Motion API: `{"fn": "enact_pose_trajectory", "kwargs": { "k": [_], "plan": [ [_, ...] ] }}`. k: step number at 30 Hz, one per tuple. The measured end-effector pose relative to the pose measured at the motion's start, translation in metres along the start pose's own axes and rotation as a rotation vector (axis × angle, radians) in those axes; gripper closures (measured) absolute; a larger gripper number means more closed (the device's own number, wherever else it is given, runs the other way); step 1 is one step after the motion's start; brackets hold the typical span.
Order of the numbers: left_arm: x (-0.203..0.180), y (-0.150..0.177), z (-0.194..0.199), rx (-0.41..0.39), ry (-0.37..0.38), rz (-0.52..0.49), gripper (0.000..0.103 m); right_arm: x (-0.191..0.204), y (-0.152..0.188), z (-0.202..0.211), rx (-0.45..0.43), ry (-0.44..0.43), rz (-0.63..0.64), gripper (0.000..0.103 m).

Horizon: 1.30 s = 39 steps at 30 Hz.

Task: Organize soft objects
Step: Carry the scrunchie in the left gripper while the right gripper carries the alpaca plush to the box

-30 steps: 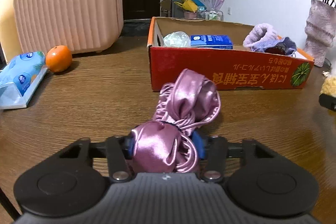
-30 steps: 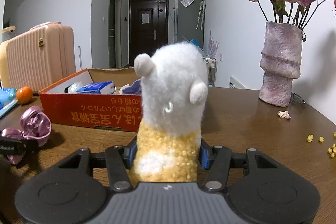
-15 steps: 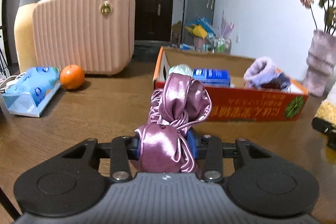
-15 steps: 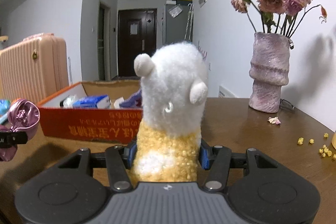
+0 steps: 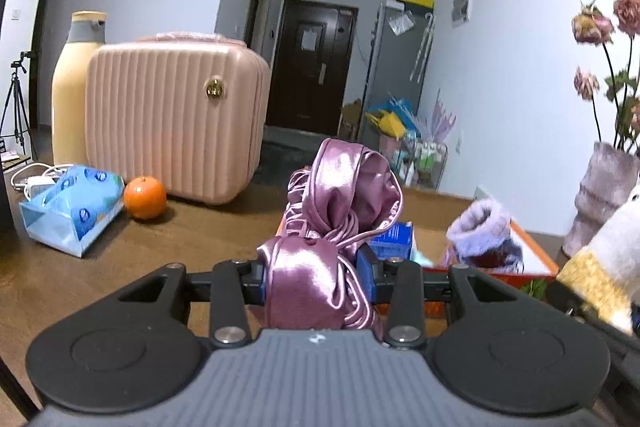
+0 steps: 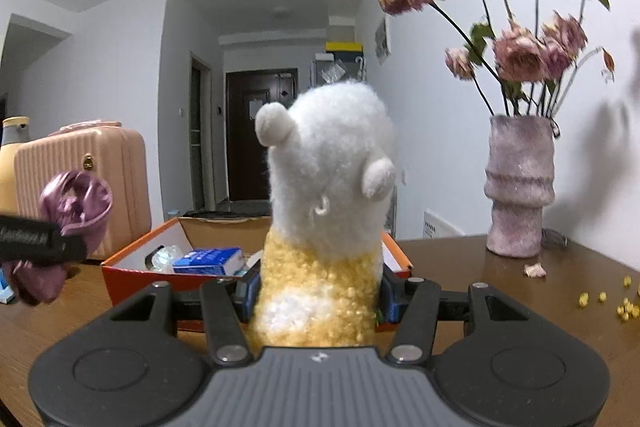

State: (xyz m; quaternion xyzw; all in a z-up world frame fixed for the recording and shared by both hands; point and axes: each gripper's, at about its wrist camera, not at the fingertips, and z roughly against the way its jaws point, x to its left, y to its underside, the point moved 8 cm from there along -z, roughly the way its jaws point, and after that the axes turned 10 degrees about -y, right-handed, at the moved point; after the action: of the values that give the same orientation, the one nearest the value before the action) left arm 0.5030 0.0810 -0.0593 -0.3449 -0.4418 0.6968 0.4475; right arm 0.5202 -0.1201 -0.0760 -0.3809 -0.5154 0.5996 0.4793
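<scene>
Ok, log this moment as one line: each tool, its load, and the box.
left tool: shut on pink satin pouch | right tool: shut on plush toy | orange box: on table, neither item in yet

Left gripper [image 5: 316,281]: matte black linkage arms, silver screw heads, blue pads, ribbed grey housing bearing a small white logo at 12 o'clock; right gripper [image 6: 320,295] of identical build; round black discs flank each housing.

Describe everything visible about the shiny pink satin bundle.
The shiny pink satin bundle is glossy mauve-pink fabric with ruffled edges, cinched near the middle into two puffs. It stands upright, its lower puff pinched in the left tool, off the brown wooden table, in front of the orange cardboard box.
</scene>
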Motion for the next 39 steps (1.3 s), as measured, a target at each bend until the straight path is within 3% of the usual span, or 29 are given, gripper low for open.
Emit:
{"fn": "enact_pose_trajectory", "kwargs": {
  "k": [17, 39],
  "plan": [
    [-0.005, -0.036, -0.017, -0.052, 0.002, 0.108, 0.063, 0.005, -0.021, -0.031, -0.062, -0.026, 0.009, 0.049],
    [-0.043, -0.049, -0.073, -0.078, 0.003, 0.059, 0.063, -0.005, -0.034, -0.107, -0.069, -0.060, 0.027, 0.049]
  ]
}}
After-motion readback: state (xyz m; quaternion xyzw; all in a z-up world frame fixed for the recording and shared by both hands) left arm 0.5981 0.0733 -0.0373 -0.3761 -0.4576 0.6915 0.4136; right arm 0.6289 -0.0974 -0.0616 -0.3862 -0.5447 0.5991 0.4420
